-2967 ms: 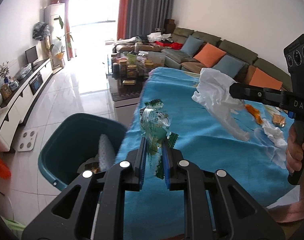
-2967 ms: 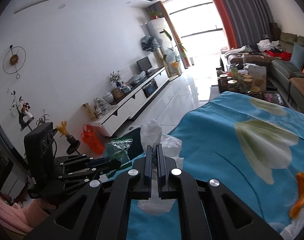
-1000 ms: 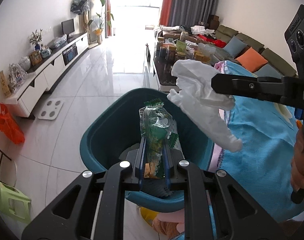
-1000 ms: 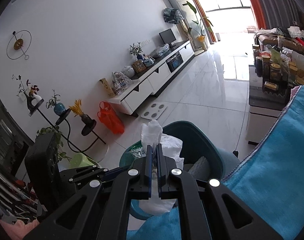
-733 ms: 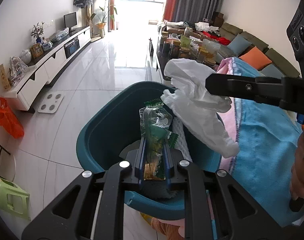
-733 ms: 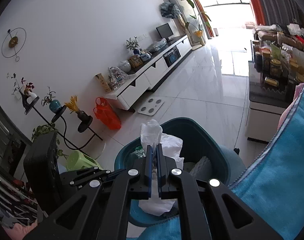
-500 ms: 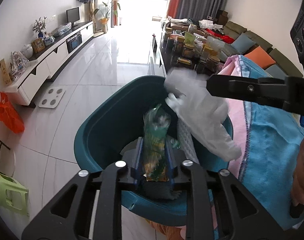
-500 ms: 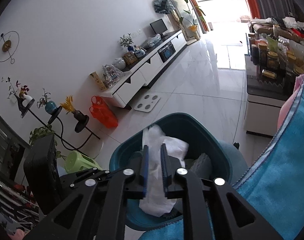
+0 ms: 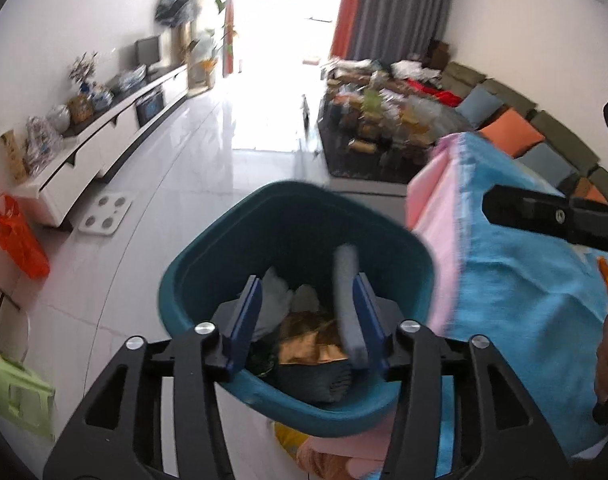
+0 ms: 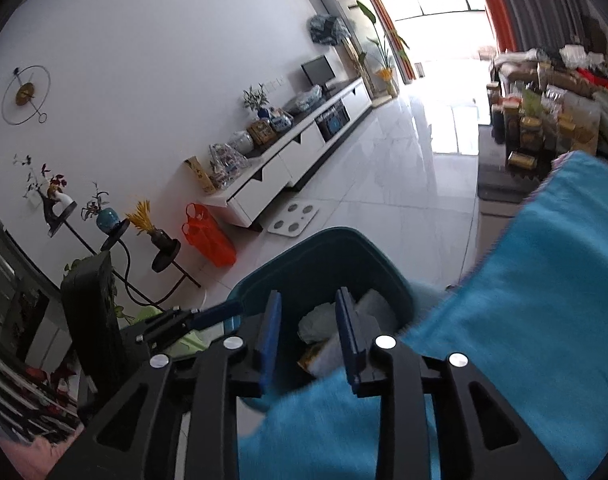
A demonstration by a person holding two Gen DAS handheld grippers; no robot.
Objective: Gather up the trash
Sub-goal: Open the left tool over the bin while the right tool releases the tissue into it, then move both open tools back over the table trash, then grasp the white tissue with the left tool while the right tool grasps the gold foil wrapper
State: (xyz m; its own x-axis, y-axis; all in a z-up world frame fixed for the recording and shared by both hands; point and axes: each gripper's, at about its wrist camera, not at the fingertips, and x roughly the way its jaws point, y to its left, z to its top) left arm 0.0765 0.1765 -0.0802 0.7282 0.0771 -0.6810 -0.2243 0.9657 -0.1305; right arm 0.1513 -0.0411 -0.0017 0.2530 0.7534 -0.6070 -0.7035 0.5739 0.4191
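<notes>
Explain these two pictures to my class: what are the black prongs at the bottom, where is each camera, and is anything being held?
No robot here: a person holds a hand tool in each hand, each ending in two-fingered tongs with blue pads. A wide-angle camera on each tool looks along its fingers, so one picture comes from the left tongs and one from the right tongs. Both hang over a teal bin beside a table under a blue cloth. Their jaws have just been opening, and nothing is between them now. In the bin lie white crumpled trash and a brown wrapper. The black bar at the right of the left picture is the other tool, seen side-on.
</notes>
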